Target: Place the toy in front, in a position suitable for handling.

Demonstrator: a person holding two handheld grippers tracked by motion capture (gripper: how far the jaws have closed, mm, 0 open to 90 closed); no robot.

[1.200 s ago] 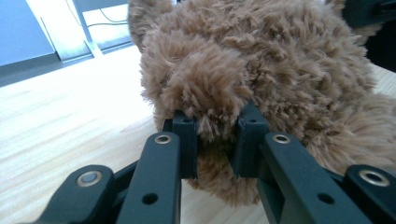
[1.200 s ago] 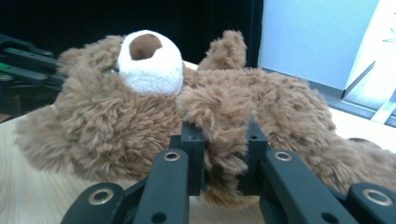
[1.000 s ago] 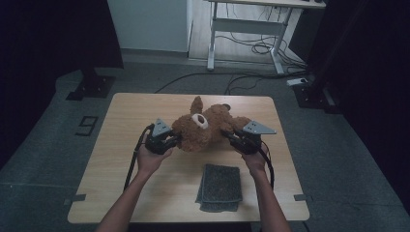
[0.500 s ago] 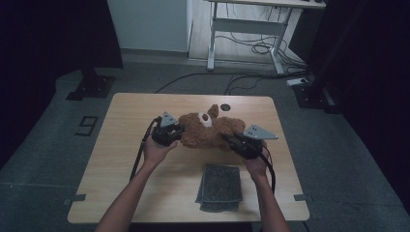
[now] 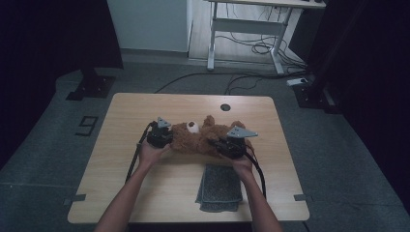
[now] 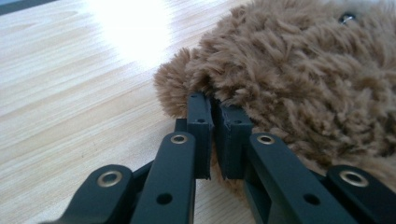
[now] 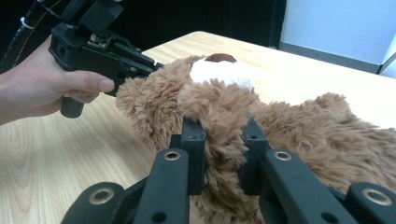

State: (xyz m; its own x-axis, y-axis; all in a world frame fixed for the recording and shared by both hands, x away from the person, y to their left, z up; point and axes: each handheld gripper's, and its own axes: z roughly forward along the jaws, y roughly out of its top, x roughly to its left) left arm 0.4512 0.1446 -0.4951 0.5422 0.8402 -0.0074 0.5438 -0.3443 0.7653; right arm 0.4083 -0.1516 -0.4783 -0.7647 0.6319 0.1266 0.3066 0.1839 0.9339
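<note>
1. We see a brown, fluffy plush teddy bear (image 5: 203, 139) lying flat on the light wooden worktop (image 5: 125, 164), roughly at its middle, with its white muzzle facing up.
2. Our left gripper (image 5: 159, 137) sits at the left end of the bear, where the head is. In the left gripper view its jaws are nearly together, pinching a tuft of fur at the edge of the bear (image 6: 299, 79).
3. Our right gripper (image 5: 231, 146) sits at the right, near side of the bear. In the right gripper view its jaws are clamped on a thick fold of plush (image 7: 219, 121), with fur bulging up between them.
4. In that same view the left hand (image 7: 42, 88) holds its gripper at the bear's head on the far side.
5. Both forearms come in from the near edge of the worktop, one on each side of the bear.
6. A folded dark grey cloth (image 5: 220, 188) lies flat on the worktop near the near edge, just in front of the right gripper and close to the bear.
7. A small dark round hole (image 5: 225, 107) sits in the worktop near its far edge, beyond the bear.
</note>
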